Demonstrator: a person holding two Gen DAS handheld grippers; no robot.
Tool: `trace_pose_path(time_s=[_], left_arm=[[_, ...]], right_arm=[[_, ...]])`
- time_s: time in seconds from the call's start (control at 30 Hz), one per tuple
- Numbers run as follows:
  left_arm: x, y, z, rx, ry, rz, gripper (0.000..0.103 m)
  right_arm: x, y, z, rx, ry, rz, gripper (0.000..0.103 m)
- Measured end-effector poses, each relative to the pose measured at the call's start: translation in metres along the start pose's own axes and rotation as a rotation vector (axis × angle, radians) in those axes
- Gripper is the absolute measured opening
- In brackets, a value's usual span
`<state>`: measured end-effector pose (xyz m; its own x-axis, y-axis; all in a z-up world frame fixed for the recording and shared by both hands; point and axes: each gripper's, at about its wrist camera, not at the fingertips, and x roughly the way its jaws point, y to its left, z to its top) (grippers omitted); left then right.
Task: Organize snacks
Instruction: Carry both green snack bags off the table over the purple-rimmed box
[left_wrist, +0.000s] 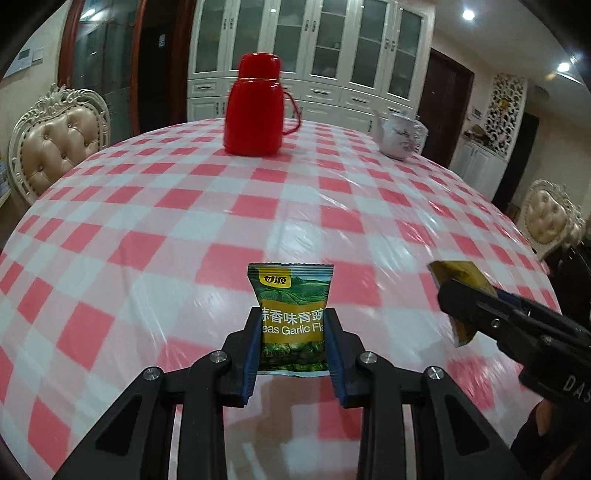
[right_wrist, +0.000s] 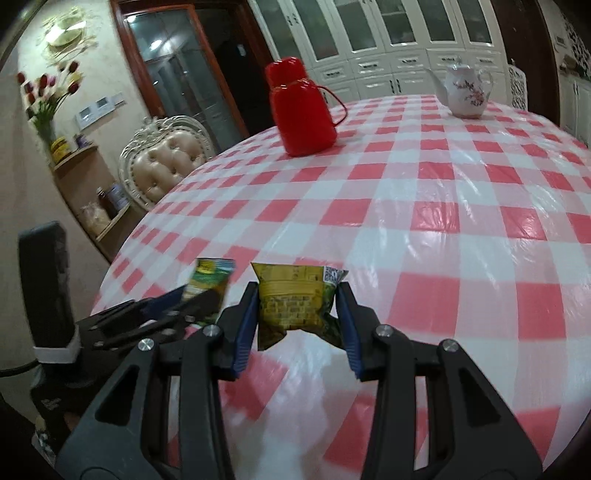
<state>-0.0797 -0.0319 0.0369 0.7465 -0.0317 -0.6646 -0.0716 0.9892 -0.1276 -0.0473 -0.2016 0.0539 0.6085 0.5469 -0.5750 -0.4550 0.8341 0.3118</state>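
Note:
My left gripper (left_wrist: 293, 314) is shut on a green and yellow garlic pea snack packet (left_wrist: 291, 295), held upright above the checked tablecloth (left_wrist: 184, 221). My right gripper (right_wrist: 297, 291) is shut on a second snack packet (right_wrist: 295, 299), back side showing and crumpled, also held above the table. In the left wrist view the right gripper (left_wrist: 448, 291) shows at the right with its packet (left_wrist: 458, 280). In the right wrist view the left gripper (right_wrist: 205, 291) and its packet (right_wrist: 210, 280) show at the left, blurred.
A red thermos jug (left_wrist: 255, 107) stands at the far middle of the table, and a white floral teapot (left_wrist: 402, 136) at the far right. Padded chairs (left_wrist: 55, 140) stand around the table. White cabinets line the back wall.

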Motion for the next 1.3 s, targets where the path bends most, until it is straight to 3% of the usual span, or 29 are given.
trace_pose_path(time_s=[0.27, 0.83, 1.3], left_arm=[[-0.031, -0.017, -0.022, 0.063, -0.025, -0.022, 0.033], [-0.051, -0.077, -0.053, 0.216, -0.005, -0.096, 0.033], [-0.065, -0.167, -0.085, 0.44, 0.02, -0.217, 0.033]], right_arm=[[-0.034, 0.009, -0.021, -0.036, -0.017, -0.027, 0.045], [-0.109, -0.023, -0.063, -0.091, -0.041, -0.149, 0.046], [-0.211, -0.079, -0.11, -0.084, -0.034, -0.292, 0.046]])
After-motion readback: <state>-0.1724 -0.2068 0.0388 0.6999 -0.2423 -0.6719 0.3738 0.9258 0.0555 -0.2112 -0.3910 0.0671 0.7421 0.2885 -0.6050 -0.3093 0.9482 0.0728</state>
